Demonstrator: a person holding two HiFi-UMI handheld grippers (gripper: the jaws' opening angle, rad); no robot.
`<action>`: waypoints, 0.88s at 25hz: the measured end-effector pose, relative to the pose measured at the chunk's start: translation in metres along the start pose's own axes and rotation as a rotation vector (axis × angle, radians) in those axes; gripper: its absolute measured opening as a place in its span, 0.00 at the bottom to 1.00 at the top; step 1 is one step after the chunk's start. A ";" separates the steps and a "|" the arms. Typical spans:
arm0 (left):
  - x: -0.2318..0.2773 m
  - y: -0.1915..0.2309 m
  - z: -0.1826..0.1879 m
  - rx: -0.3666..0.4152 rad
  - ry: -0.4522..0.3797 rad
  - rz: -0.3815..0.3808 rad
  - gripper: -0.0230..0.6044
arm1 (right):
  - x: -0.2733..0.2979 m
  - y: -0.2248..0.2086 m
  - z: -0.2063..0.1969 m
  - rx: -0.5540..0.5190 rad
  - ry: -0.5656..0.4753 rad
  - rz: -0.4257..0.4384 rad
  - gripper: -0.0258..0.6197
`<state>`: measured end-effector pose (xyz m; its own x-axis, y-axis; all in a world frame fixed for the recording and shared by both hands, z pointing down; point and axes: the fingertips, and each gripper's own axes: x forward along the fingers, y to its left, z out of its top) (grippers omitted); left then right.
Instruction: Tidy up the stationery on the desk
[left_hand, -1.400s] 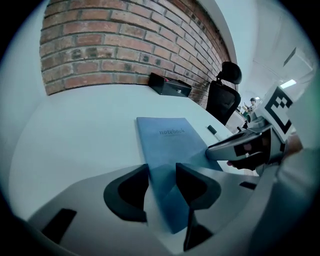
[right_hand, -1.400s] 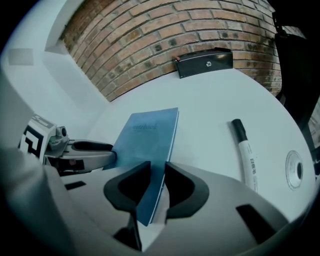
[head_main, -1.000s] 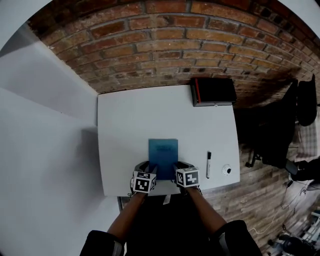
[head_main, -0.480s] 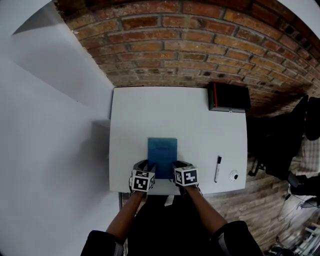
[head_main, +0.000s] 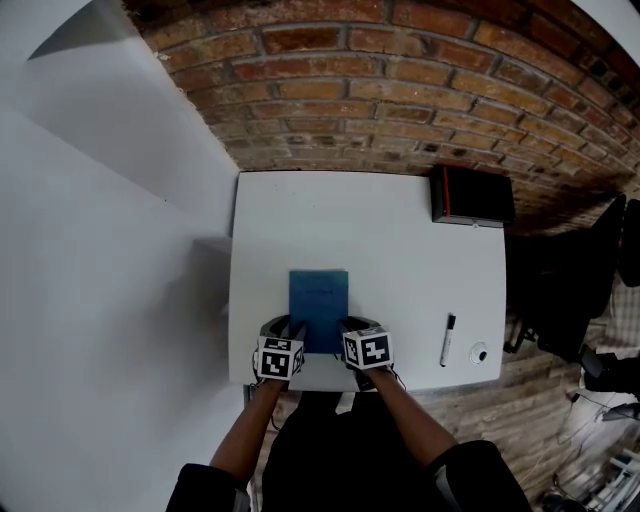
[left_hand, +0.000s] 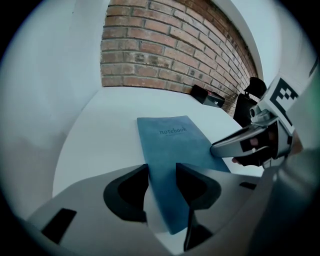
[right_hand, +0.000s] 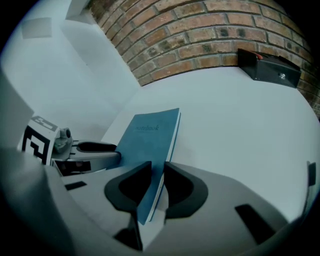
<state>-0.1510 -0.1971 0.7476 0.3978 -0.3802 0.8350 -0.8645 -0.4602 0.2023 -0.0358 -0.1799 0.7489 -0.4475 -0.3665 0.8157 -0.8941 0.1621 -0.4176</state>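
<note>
A blue notebook (head_main: 318, 298) lies flat near the front edge of the white desk (head_main: 400, 230). My left gripper (head_main: 288, 328) is shut on its near left corner and my right gripper (head_main: 350, 326) on its near right corner. In the left gripper view the notebook (left_hand: 175, 142) runs between the jaws of the left gripper (left_hand: 162, 172), with the right gripper (left_hand: 250, 145) at its far side. In the right gripper view the right gripper (right_hand: 157, 167) clamps the notebook's (right_hand: 150, 137) spine edge; its jaws have just been closing on it.
A black box with a red edge (head_main: 472, 196) sits at the desk's back right corner by the brick wall. A black marker (head_main: 447, 340) and a small white round object (head_main: 479, 353) lie at the front right. A dark chair (head_main: 600, 260) stands right of the desk.
Both grippers have slid the notebook leftward across the desk, away from the marker. The marker and the black box have stayed in place.
</note>
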 end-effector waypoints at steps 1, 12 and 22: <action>0.000 0.003 0.000 -0.001 0.001 0.003 0.33 | 0.001 0.002 0.002 -0.002 0.000 0.001 0.19; 0.001 0.016 0.001 0.005 0.007 -0.011 0.33 | 0.014 0.008 0.003 -0.011 -0.007 -0.014 0.18; -0.008 0.010 0.009 0.110 -0.037 -0.004 0.33 | -0.012 -0.007 0.007 -0.047 -0.134 -0.088 0.18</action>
<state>-0.1600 -0.2060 0.7379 0.4138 -0.4062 0.8147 -0.8248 -0.5460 0.1467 -0.0243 -0.1834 0.7393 -0.3632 -0.4996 0.7864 -0.9312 0.1658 -0.3247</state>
